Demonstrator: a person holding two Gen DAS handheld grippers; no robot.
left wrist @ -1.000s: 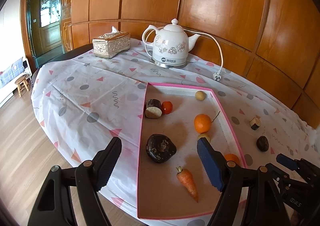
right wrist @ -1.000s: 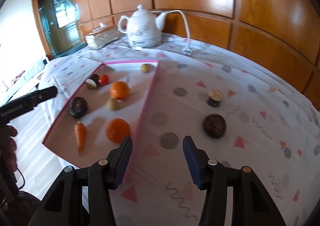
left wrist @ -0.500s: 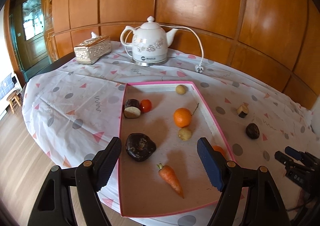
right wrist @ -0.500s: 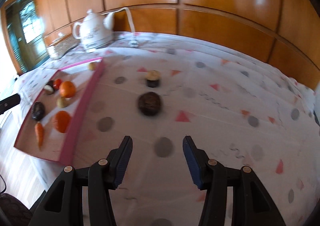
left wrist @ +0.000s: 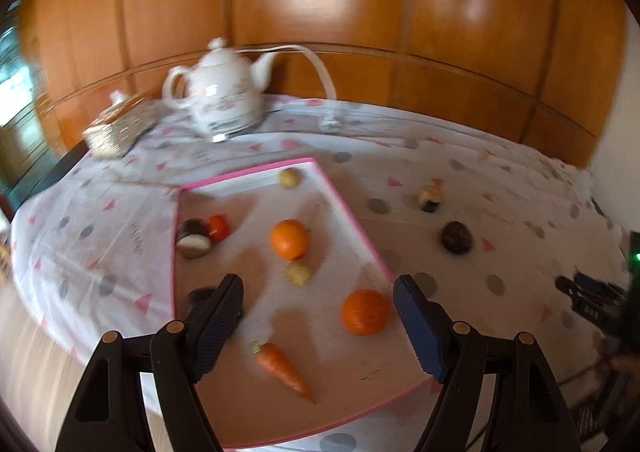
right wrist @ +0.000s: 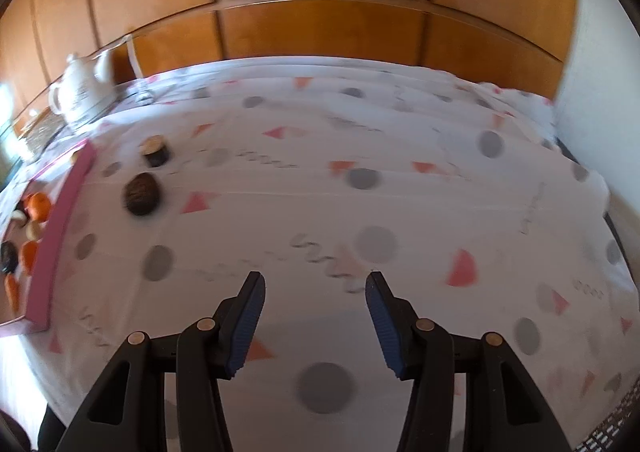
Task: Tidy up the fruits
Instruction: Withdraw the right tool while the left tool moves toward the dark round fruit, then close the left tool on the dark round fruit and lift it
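Observation:
A pink-rimmed tray [left wrist: 352, 220] holds two oranges [left wrist: 290, 239] [left wrist: 365, 312], a carrot [left wrist: 282, 370], a small red fruit [left wrist: 219, 227], a dark cut fruit [left wrist: 193, 239], a pale round fruit [left wrist: 298, 273] and another at the far end [left wrist: 289, 177]. On the cloth to the right lie a dark round fruit [left wrist: 457, 237] [right wrist: 142, 194] and a small cut dark fruit [left wrist: 430, 199] [right wrist: 156, 150]. My left gripper [left wrist: 318, 312] is open and empty above the tray's near end. My right gripper [right wrist: 316, 316] is open and empty over bare cloth, right of both loose fruits.
A white teapot [left wrist: 224, 96] with a cord and a gold tissue box [left wrist: 120, 126] stand at the table's back left. Wood panelling runs behind. The patterned tablecloth [right wrist: 360, 172] covers the table; its front edge drops to the floor at left. The right gripper shows at far right [left wrist: 592, 300].
Both views have swung to the right. The left gripper now sits over the tray's right half. The right gripper has moved away from the tray over bare cloth. Both stay open.

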